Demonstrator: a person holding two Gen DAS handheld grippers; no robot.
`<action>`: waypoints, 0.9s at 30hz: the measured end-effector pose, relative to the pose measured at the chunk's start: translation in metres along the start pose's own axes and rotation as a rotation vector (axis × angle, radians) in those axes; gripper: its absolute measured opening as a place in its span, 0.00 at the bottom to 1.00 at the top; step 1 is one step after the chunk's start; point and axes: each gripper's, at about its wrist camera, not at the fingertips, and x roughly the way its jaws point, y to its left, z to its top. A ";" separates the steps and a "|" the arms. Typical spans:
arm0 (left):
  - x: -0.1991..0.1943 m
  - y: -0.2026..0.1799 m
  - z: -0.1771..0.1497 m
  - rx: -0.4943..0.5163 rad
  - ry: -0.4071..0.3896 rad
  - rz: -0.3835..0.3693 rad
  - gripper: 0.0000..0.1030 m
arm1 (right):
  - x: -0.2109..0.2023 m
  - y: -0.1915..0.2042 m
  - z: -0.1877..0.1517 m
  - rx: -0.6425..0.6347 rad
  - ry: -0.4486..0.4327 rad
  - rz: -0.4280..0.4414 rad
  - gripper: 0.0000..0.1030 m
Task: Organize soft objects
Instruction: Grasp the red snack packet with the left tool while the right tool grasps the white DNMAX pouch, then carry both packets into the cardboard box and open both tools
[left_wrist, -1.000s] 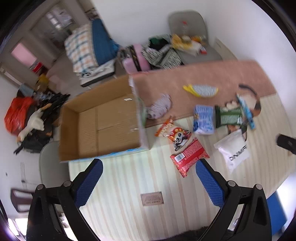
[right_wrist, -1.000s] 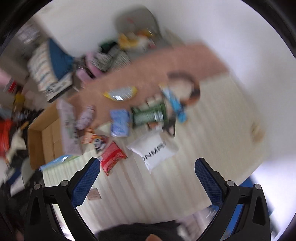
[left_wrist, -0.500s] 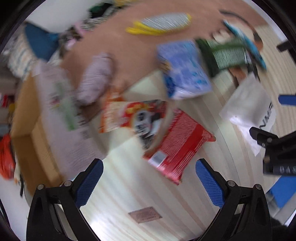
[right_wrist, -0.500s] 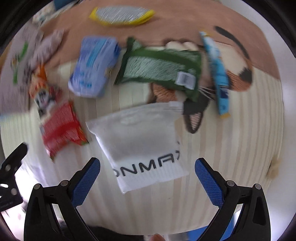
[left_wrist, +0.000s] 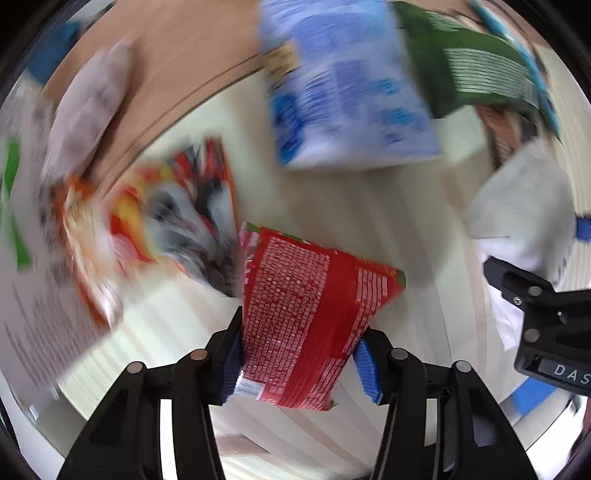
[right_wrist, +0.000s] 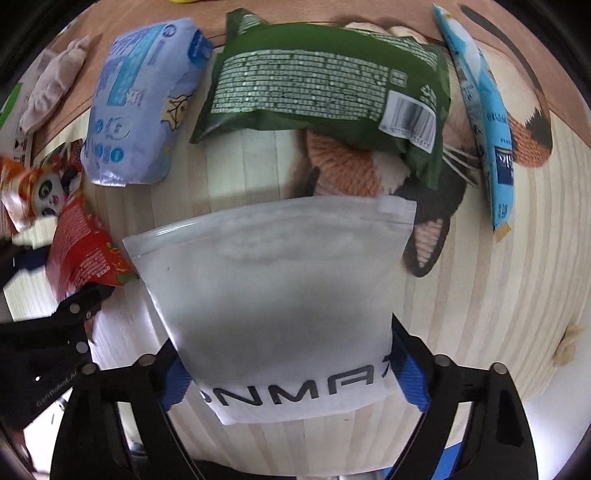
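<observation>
My left gripper (left_wrist: 299, 369) is shut on a red snack packet (left_wrist: 306, 306), its blue pads pressed on both sides; the packet also shows in the right wrist view (right_wrist: 79, 251). My right gripper (right_wrist: 288, 376) is shut on a white frosted zip bag (right_wrist: 280, 295) with dark lettering, also seen in the left wrist view (left_wrist: 524, 221). Around them lie a panda snack pack (left_wrist: 159, 214), a light blue pack (right_wrist: 140, 103), a green packet (right_wrist: 325, 81), a thin blue stick pack (right_wrist: 484, 110) and a grey soft bundle (right_wrist: 51, 88).
Everything lies on a striped cream mat (right_wrist: 498, 277) with a cat picture (right_wrist: 354, 170) and a pinkish-brown band (left_wrist: 192, 55) behind. A printed box wall (left_wrist: 22, 258) stands at the left. The left view is blurred by motion.
Both grippers dropped close to the mat and closed: the left on the red packet, the right on the white bag. Both were open a second ago.
</observation>
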 end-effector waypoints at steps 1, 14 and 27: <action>0.001 0.003 -0.004 -0.043 0.002 -0.007 0.44 | 0.000 0.001 -0.001 0.005 -0.004 -0.005 0.83; -0.109 0.077 -0.074 -0.362 -0.250 -0.129 0.42 | -0.111 0.049 -0.038 0.019 -0.129 0.179 0.72; -0.194 0.276 -0.065 -0.547 -0.377 -0.186 0.42 | -0.258 0.258 0.010 -0.084 -0.276 0.321 0.73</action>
